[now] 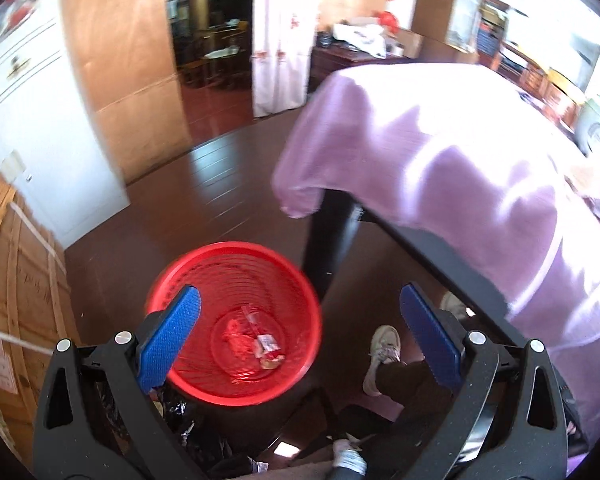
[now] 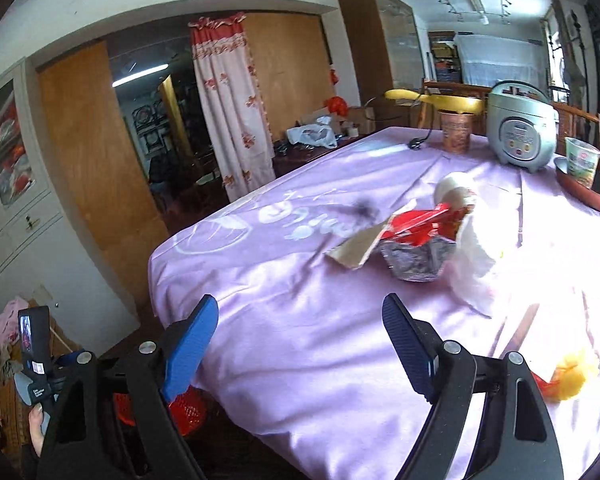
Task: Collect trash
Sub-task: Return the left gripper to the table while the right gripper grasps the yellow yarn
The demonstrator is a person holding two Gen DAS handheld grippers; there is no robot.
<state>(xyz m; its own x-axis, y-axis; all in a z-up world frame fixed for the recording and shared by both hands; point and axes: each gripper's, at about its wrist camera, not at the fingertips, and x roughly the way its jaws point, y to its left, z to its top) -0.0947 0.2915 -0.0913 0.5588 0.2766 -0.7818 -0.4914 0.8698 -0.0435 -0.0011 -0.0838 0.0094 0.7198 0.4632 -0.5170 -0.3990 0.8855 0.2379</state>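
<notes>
In the left wrist view a red mesh basket (image 1: 236, 280) stands on the dark wooden floor beside the table leg. Red and white wrappers (image 1: 256, 346) lie at its bottom. My left gripper (image 1: 300, 292) hangs above it, open, nothing between its blue pads. In the right wrist view a crumpled red and silver wrapper (image 2: 416, 248), a scrap of cardboard (image 2: 358, 250) and white paper (image 2: 476, 240) lie on the purple-clothed table (image 2: 260, 264). My right gripper (image 2: 300, 302) is open and empty, over the cloth short of them. A yellow scrap (image 2: 572, 376) lies at the right.
A rice cooker (image 2: 520, 132), a brown cup (image 2: 456, 130) and a clear plastic cup (image 2: 582, 162) stand at the table's far end. The person's shoe (image 1: 384, 350) is under the table edge. A wooden crate (image 1: 16, 304) stands left of the basket.
</notes>
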